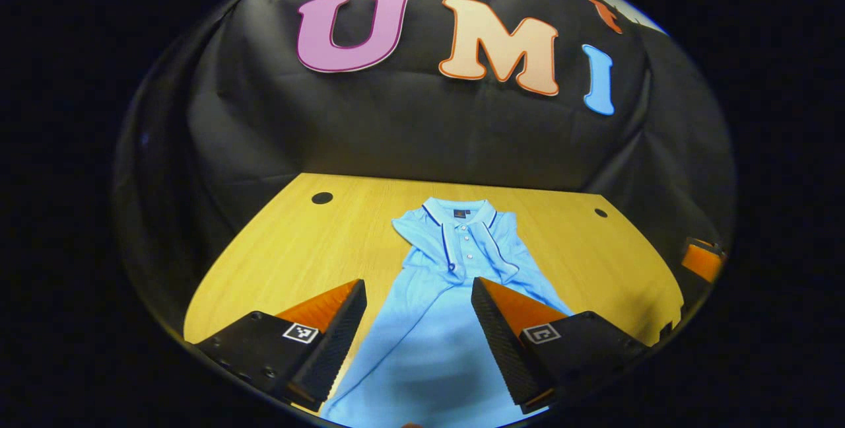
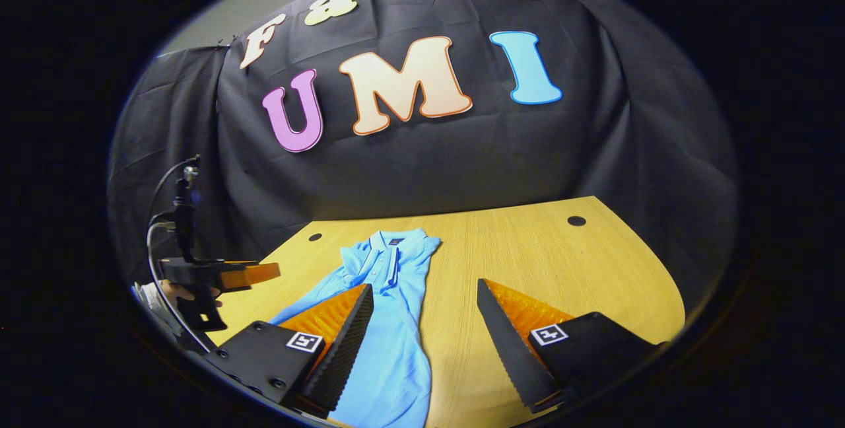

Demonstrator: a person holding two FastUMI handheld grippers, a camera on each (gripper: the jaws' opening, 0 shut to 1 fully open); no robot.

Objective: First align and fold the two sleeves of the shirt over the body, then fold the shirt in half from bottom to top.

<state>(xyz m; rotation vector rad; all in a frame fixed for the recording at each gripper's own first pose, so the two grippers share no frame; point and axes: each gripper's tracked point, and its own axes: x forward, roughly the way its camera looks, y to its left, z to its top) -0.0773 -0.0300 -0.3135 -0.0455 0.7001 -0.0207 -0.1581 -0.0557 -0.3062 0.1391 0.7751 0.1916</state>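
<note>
Light-blue short-sleeved polo shirt (image 1: pixel 455 283) flat on yellow wooden bench (image 1: pixel 297 243), collar far, sleeves already folded in. Left gripper (image 1: pixel 419 322), right gripper (image 2: pixel 422 329) fingers wide, empty, above hem end. Risk: uneven hem pinch skews fold, sleeves slip out

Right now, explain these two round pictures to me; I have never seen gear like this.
Nobody here is a robot: a person holds a two-finger gripper in each hand, and a small camera rides on each one, looking forward along its fingers.

In the left gripper view, the left gripper is open above a light blue polo shirt lying on a wooden table, collar toward the far wall.

In the right gripper view, the right gripper is also open, over the shirt's edge. The same shirt appears there, and the other gripper, hand-held, shows at far left.

Neither gripper holds anything.
</note>
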